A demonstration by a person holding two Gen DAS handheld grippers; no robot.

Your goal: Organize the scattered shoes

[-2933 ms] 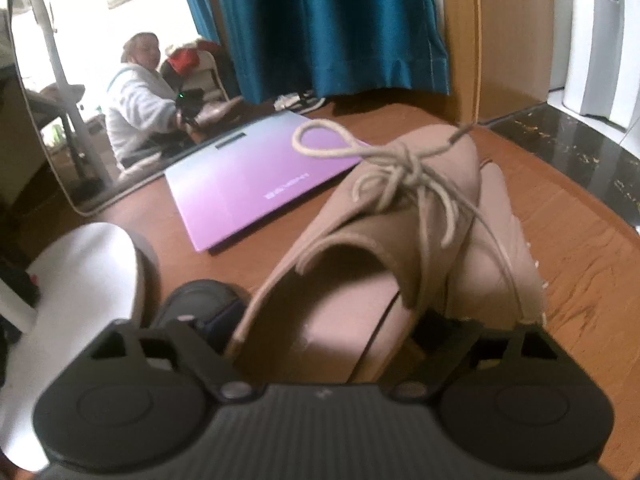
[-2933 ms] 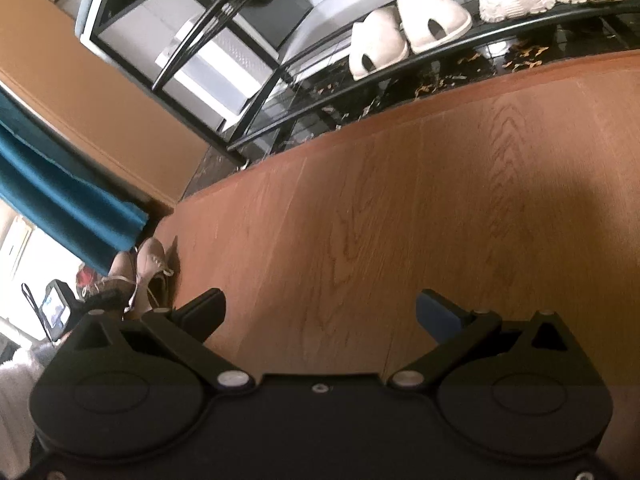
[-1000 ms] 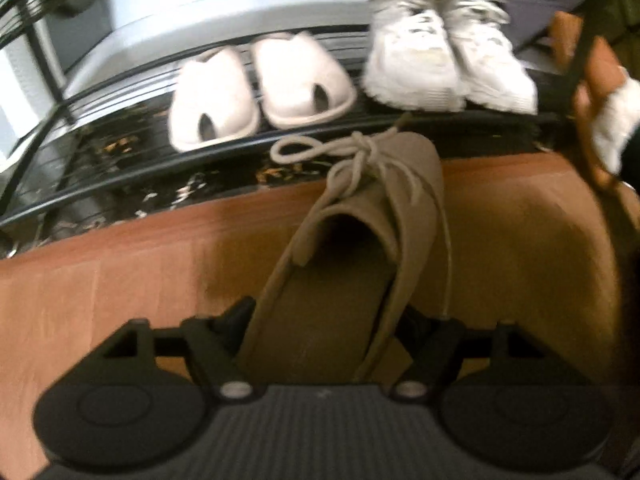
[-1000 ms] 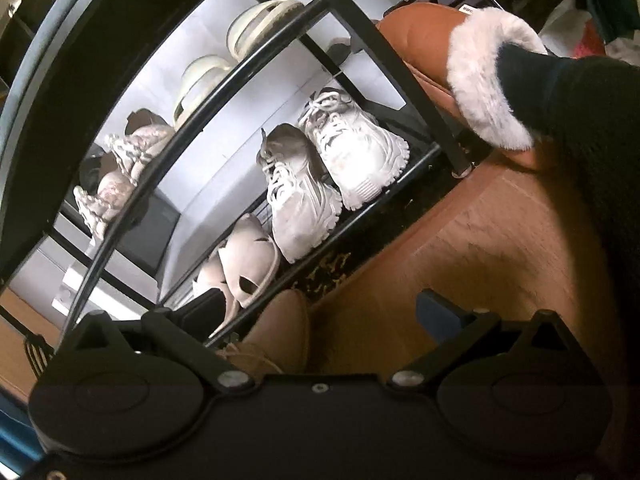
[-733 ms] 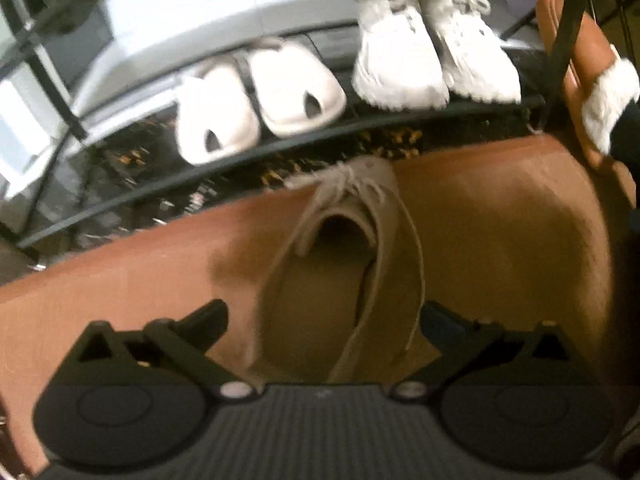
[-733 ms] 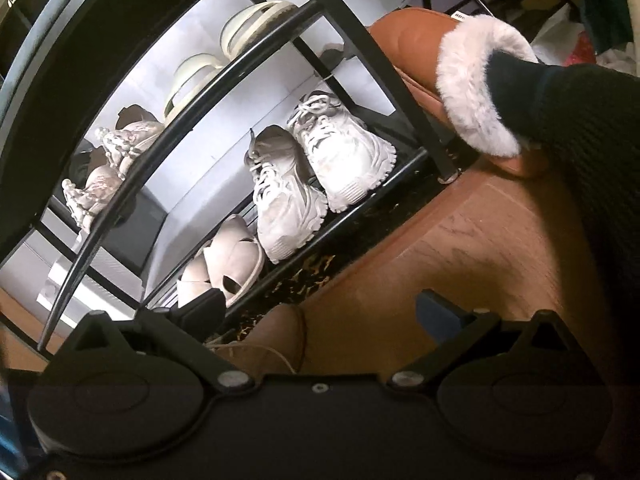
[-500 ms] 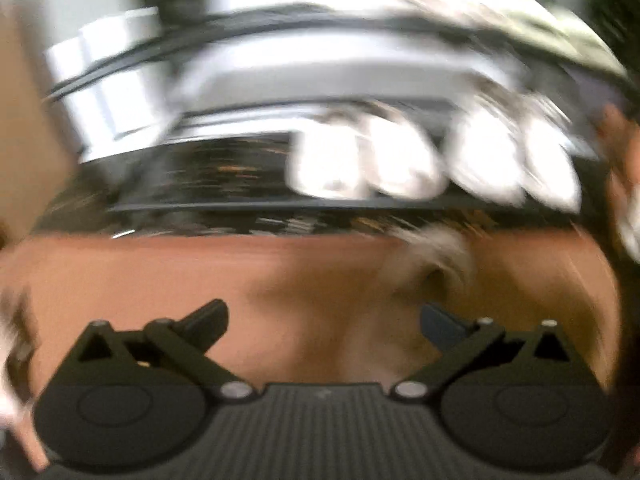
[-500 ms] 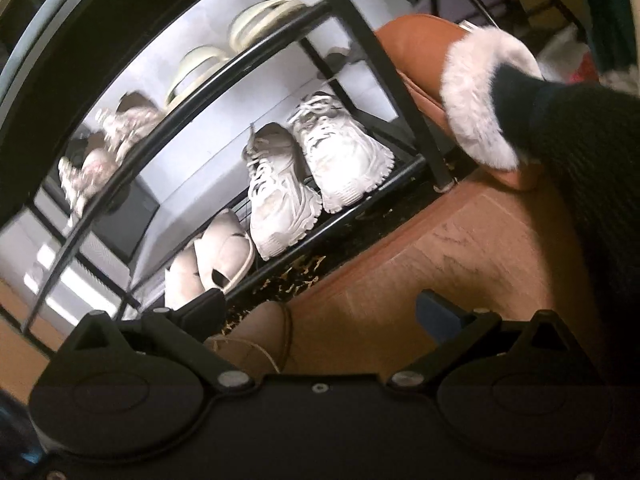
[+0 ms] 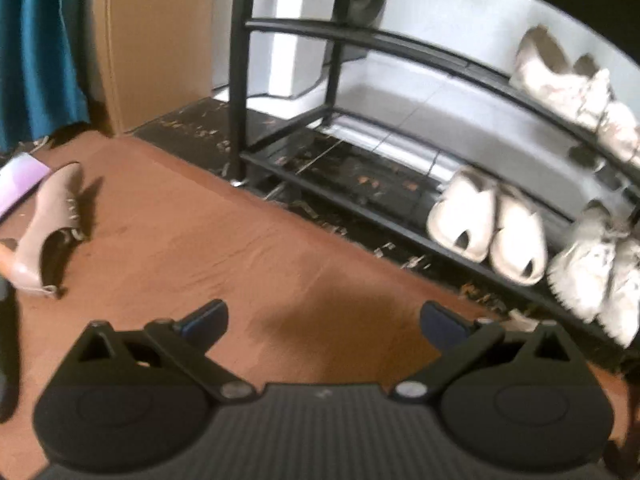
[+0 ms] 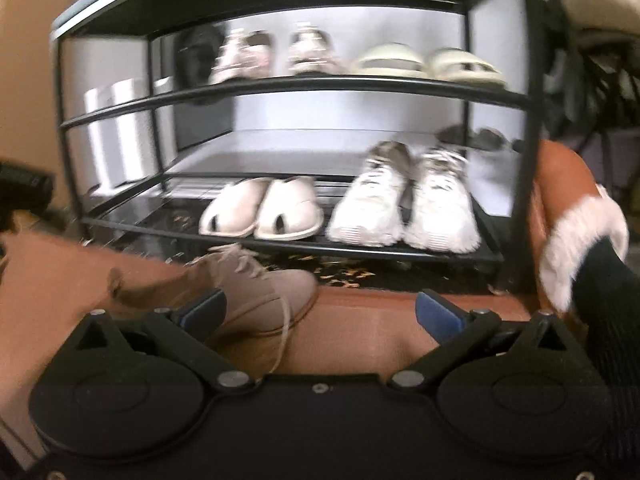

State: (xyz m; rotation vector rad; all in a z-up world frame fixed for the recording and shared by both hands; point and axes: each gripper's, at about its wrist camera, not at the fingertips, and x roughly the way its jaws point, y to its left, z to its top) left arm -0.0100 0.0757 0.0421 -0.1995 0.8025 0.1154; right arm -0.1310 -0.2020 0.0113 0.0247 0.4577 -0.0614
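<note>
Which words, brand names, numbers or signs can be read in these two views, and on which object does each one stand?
None can be read in either view.
The purple board at the left edge shows only a bare corner, no print.
The white sneakers, the white slippers and the tan lace-up shoe show no legible mark.
Both views are blurred, so small print would not be readable anyway.

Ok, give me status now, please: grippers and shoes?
Left gripper open, empty. Right gripper open, empty. One tan shoe before rack; other tan shoe lies apart.
</note>
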